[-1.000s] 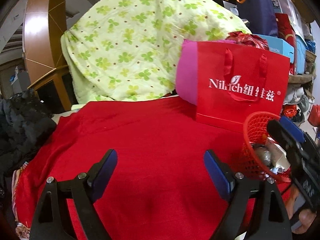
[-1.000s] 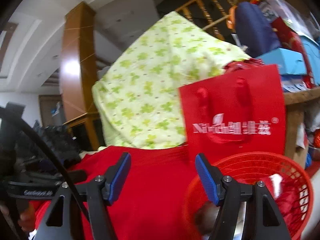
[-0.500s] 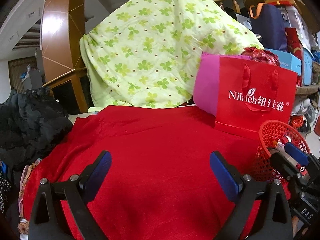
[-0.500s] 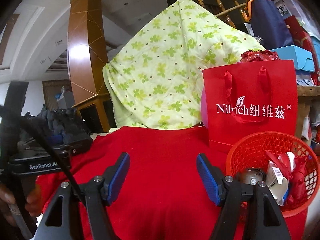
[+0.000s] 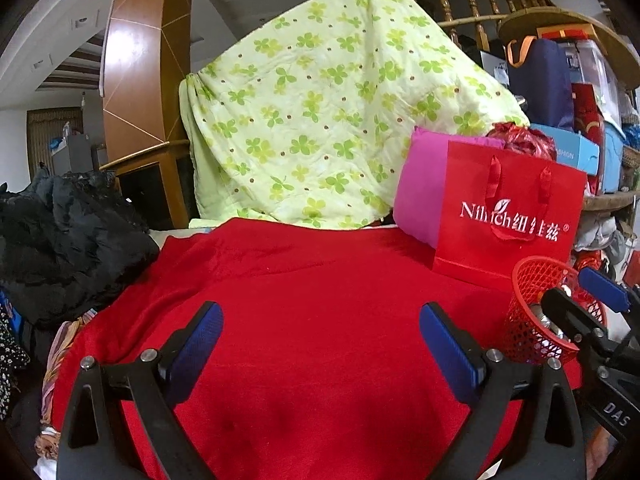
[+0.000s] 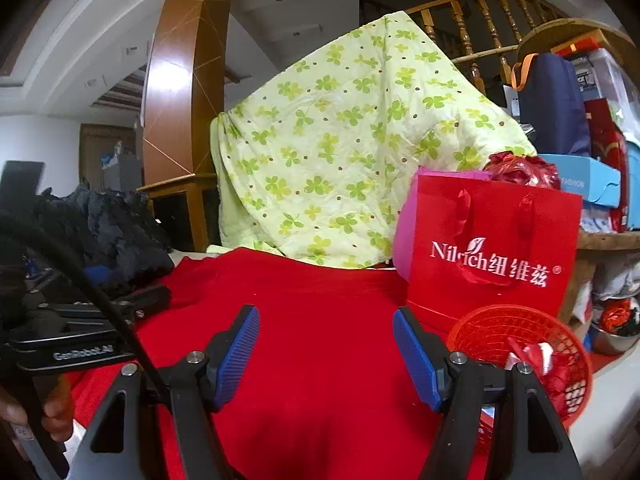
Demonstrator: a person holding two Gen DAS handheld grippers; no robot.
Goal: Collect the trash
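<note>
A red mesh basket (image 6: 496,330) holding red and white wrappers (image 6: 538,356) stands on the red cloth (image 6: 320,304) at the right; it also shows in the left wrist view (image 5: 538,276). My left gripper (image 5: 320,344) is open and empty above the bare red cloth (image 5: 304,292). My right gripper (image 6: 326,346) is open and empty, just left of the basket. In the left wrist view the right gripper (image 5: 592,296) hangs in front of the basket.
A red Nilrich paper bag (image 6: 492,248) with a pink cushion (image 5: 424,188) behind it stands beyond the basket. A green clover quilt (image 5: 320,120) drapes at the back. Black clothing (image 5: 60,232) lies left. Cluttered shelves (image 5: 580,120) stand right.
Both grippers have pulled back and risen away from the basket. The right gripper, which hung over the basket a second ago, now sits left of it. Both stayed open.
</note>
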